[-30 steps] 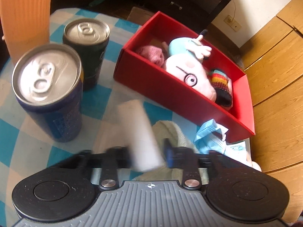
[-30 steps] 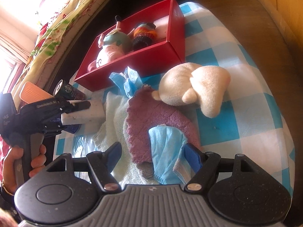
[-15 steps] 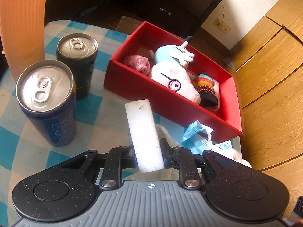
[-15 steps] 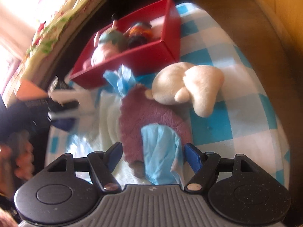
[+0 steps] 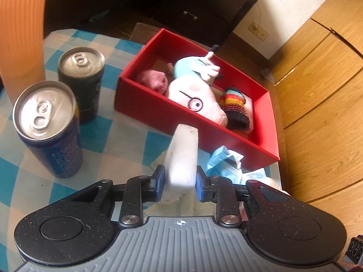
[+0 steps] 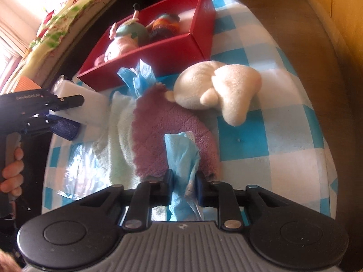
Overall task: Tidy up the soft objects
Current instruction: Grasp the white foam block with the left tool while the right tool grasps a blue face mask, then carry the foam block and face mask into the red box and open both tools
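Observation:
My left gripper (image 5: 178, 181) is shut on a white foam block (image 5: 183, 156) and holds it above the table in front of the red box (image 5: 158, 111). The box holds a pink pig plush (image 5: 197, 99), a pink sock and a striped knit piece (image 5: 233, 104). My right gripper (image 6: 183, 187) is shut on a light blue face mask (image 6: 181, 156) lying over a purple cloth (image 6: 156, 127). A cream plush (image 6: 217, 88) lies to the right of it. The left gripper with the foam block (image 6: 90, 108) shows at the left of the right wrist view.
Two drink cans (image 5: 45, 127) (image 5: 81, 79) stand at the left on the blue checked tablecloth (image 6: 283, 122). Another blue mask (image 5: 224, 161) lies by the box's near corner. A pale green towel (image 6: 120, 140) lies under the purple cloth. An orange chair back (image 5: 22, 27) stands at far left.
My right gripper has closed from open onto the blue mask. My left gripper has lifted and moved the foam block rightward toward the red box.

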The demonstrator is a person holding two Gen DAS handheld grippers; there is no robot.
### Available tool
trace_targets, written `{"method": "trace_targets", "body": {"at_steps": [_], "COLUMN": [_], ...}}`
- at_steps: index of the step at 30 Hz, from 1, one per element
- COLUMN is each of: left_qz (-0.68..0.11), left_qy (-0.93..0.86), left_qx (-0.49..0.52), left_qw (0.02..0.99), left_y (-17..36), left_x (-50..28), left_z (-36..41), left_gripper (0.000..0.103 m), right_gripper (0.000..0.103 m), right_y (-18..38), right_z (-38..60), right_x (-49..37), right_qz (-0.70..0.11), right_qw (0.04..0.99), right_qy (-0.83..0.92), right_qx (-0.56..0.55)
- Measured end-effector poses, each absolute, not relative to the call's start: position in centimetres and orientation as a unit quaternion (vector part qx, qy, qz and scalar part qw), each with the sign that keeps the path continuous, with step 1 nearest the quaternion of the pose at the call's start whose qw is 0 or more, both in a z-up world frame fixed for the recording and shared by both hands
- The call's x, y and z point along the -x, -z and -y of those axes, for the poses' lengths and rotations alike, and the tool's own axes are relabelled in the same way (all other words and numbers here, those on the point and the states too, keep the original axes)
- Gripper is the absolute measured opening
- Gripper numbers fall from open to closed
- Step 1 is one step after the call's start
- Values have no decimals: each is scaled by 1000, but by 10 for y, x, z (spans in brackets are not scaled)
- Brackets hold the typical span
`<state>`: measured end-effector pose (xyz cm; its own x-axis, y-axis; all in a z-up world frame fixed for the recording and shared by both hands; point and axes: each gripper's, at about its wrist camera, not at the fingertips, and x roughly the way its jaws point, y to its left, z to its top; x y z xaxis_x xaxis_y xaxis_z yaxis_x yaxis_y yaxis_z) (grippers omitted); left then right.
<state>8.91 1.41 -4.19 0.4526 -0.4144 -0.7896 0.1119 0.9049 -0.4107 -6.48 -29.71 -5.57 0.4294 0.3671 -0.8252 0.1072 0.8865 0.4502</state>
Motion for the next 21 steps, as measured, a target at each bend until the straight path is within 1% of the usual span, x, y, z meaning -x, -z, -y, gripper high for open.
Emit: {"method": "trace_targets", "body": {"at_steps": [6, 9, 12, 15, 16, 20, 21], "left_qz": [-501, -510, -515, -522, -525, -522, -519], "left_qy": [147, 137, 136, 137, 136, 120, 116], "left_qx": [105, 89, 84, 102, 109, 103, 103], "left_qw": [846, 844, 842, 835, 833, 838, 840], "left_y": [43, 51, 55, 63, 65, 72, 73], "left_x": [-85, -85, -87, -92, -93, -100, -101], "left_z": [-7, -7, -6, -7, -7, -1, -1], "left_gripper": [24, 19, 19, 22, 25, 26, 28], "right_gripper": [0, 0, 0, 0, 0, 0, 0], "right_y": [43, 38, 36, 37, 39, 42, 42], "right_z": [299, 294, 291, 293, 294, 296, 295], "right_x": [67, 65, 64, 63, 63, 64, 63], "right_qz": [-507, -500, -497, -496, -498, -502, -502], "right_qw": [824, 828, 828, 826, 824, 821, 821], "right_qy": [-92, -103, -112, -112, -111, -108, -107], "right_qx": [-236, -232, -234, -242, -247, -250, -250]}}
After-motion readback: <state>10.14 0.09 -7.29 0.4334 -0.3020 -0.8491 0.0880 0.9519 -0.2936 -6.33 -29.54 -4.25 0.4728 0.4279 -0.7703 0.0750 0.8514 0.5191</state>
